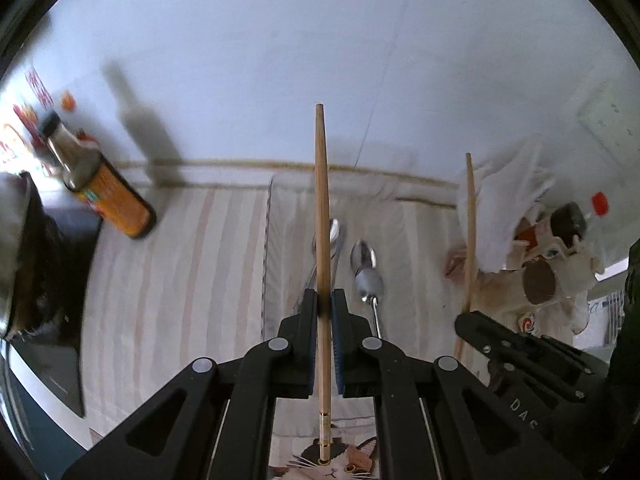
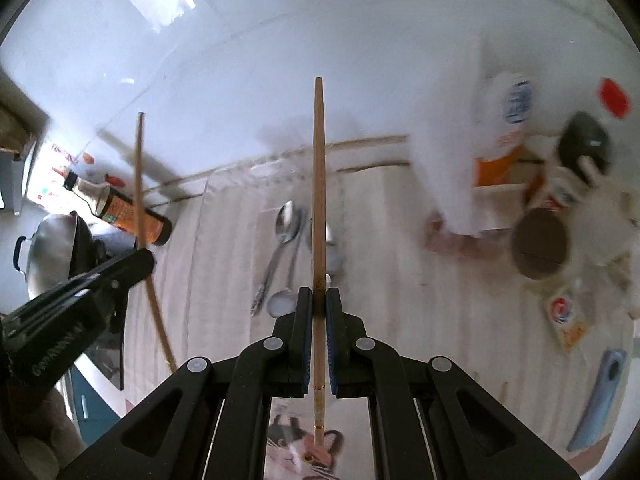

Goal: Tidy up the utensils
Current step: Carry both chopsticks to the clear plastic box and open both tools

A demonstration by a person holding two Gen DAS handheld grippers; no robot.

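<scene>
Two chopsticks are up off the counter, one in each gripper. The left gripper point(image 1: 323, 300) is clamped on the left chopstick point(image 1: 321, 200), its pads pressed against the wood about midway along, with the thin tip pointing away from the camera toward the wall point(image 1: 280, 60) and the banded butt end running back between the arms. The right gripper point(image 2: 318, 298) grips the right chopstick point(image 2: 318, 184) the same way, fingers tight on the shaft.

From the left wrist, the right gripper shows at the right edge with its chopstick standing near a white cloth point(image 1: 504, 208). From the right wrist, the left gripper sits at the left edge, its chopstick crossing in front of a sauce bottle point(image 2: 128, 216).

Below both chopsticks, three or so spoons point(image 2: 286, 224) lie on a pale striped mat point(image 2: 400, 320) spread on the counter. One spoon lies bowl up, another lies with its bowl toward the camera; their handles overlap, and motion blur keeps me from counting them surely.

The brown bottle with an orange label stands at the left end of the mat near the wall, casting a shadow on it. A dark wok point(image 2: 52, 240) sits further left. To the right are a cluttered group of packets, a cardboard tube point(image 2: 540, 246) and a red cap point(image 2: 614, 96). A cat picture point(image 2: 296, 452) shows on the mat under the right gripper.
</scene>
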